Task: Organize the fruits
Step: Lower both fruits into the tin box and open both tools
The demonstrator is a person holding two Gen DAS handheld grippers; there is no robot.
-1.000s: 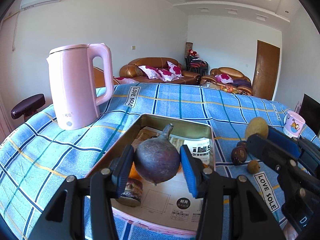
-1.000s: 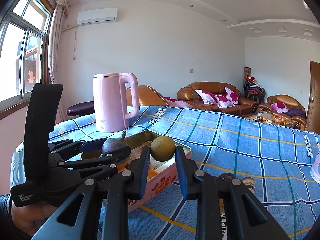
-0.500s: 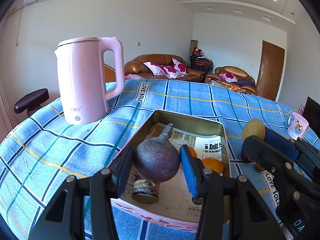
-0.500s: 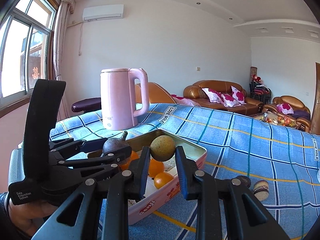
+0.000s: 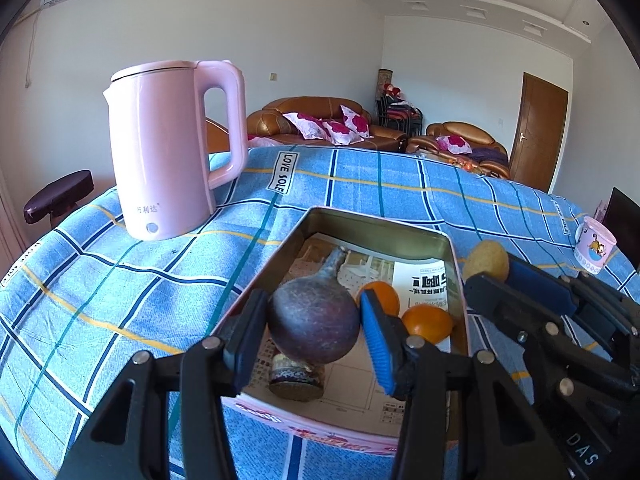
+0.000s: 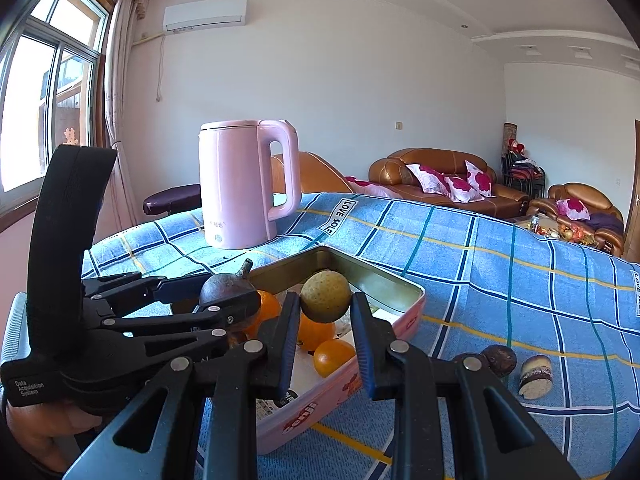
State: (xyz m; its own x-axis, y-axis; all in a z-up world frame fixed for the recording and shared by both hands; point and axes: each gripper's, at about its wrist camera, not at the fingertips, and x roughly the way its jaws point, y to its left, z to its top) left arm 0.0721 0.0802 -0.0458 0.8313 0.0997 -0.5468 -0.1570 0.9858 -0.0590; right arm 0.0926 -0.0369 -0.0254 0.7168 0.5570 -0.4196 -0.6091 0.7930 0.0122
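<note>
My left gripper [image 5: 314,330] is shut on a dark purple round fruit [image 5: 314,326] with a stem, held above the near part of the pink tin tray [image 5: 372,226]. Paper lines the tray, and two oranges [image 5: 426,322] and a cut fruit half [image 5: 294,378] lie inside. My right gripper [image 6: 325,316] is shut on a yellow-green round fruit [image 6: 325,296], hovering over the tray's rim [image 6: 400,280] beside the left gripper [image 6: 228,300]. In the left wrist view the same yellow-green fruit [image 5: 486,260] shows at the right edge of the tray.
A pink electric kettle [image 5: 168,152] stands on the blue checked cloth [image 5: 120,280] left of the tray. To the tray's right lie a dark fruit [image 6: 498,360] and a cut half [image 6: 536,376]. A small mug [image 5: 594,244] sits far right. Sofas stand beyond.
Both grippers have drifted forward over the tray with their fruits still held. The oranges inside the tray have come into view.
</note>
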